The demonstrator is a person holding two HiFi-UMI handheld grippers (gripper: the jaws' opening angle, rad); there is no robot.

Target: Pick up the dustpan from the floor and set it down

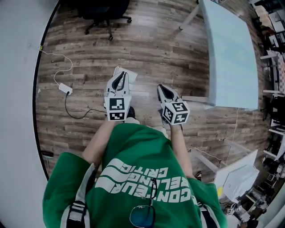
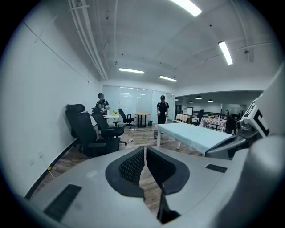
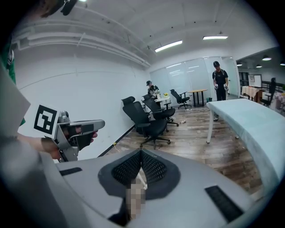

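Wood-plank flooring (image 1: pixel 147 53) was seen under everything, and on it, just past the tips of the left gripper (image 1: pixel 119 75), a pale flat object (image 1: pixel 132 74) was partly covered by that gripper. Whether it was the dustpan could not be told, nor whether it was touched. Neither gripper was closed on it. The ribbed fingers (image 2: pixel 131 167) of the left gripper were pressed together at their tips, with only bare floor showing through the slit behind them. Beside it the right gripper (image 1: pixel 161 89) was held level, apart from the left one. Its fingers (image 3: pixel 153 167) were likewise clenched tip to tip, with nothing gripped. Both grippers were held out in front of a person in a green shirt (image 1: pixel 138 178). Well to the left of the fingers a white cable with an adapter (image 1: pixel 65 88) was lying on the planks. To the right a light-topped table (image 1: pixel 231 58) was standing. Further ahead a black office chair (image 1: pixel 104 13) was seen, and beyond it two standing people (image 2: pixel 162 109).
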